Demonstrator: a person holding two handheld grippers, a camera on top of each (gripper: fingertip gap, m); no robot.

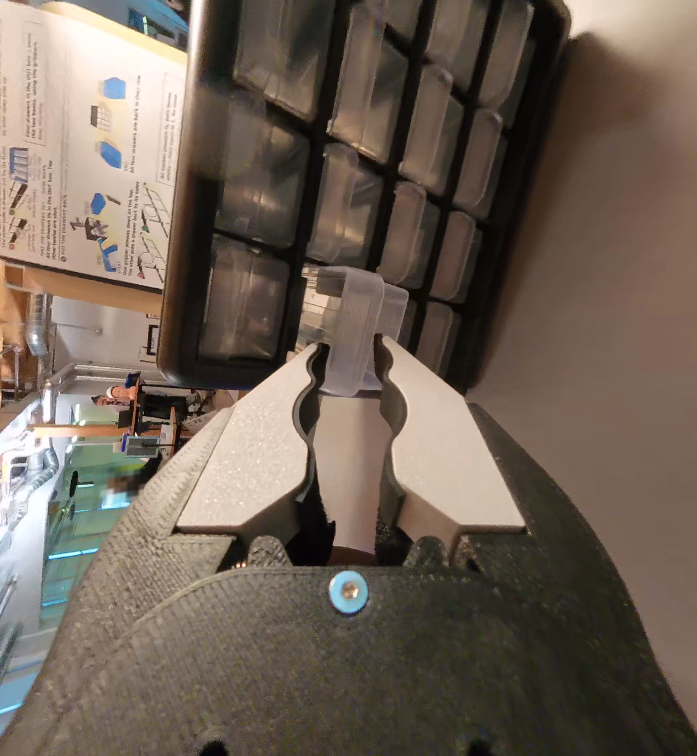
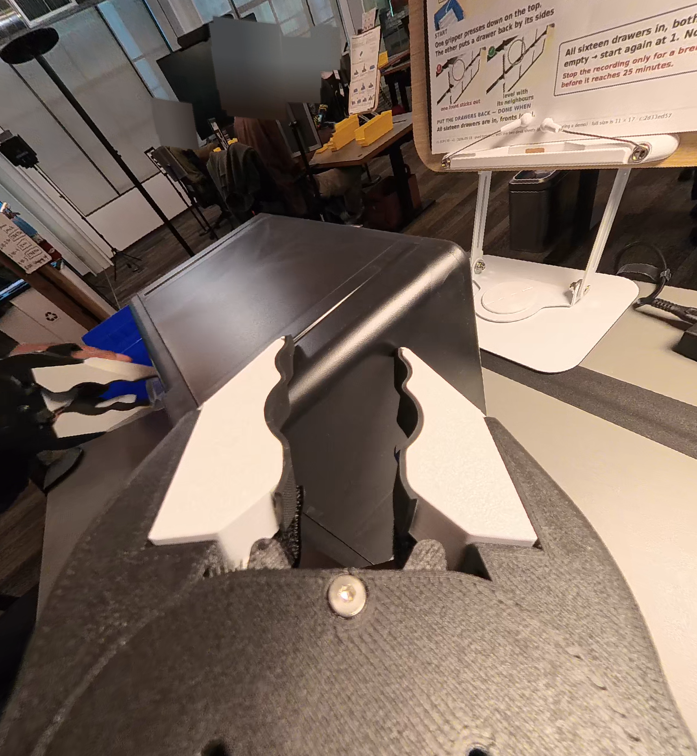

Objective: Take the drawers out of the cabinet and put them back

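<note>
Drawer juts lengthwise from cabinet toward left gripper.

Each hand-held gripper, the left and the right, has the same build: a broad, dark grey body with a ribbed, layered, printed-looking texture, and two pale grey, wedge-shaped fingers with a fine grainy surface. The inner edges of the fingers are wavy and lined with dark pads. A single hex-socket screw sits mid-body, on a light blue washer on the left gripper and on a silver washer on the right.
</note>
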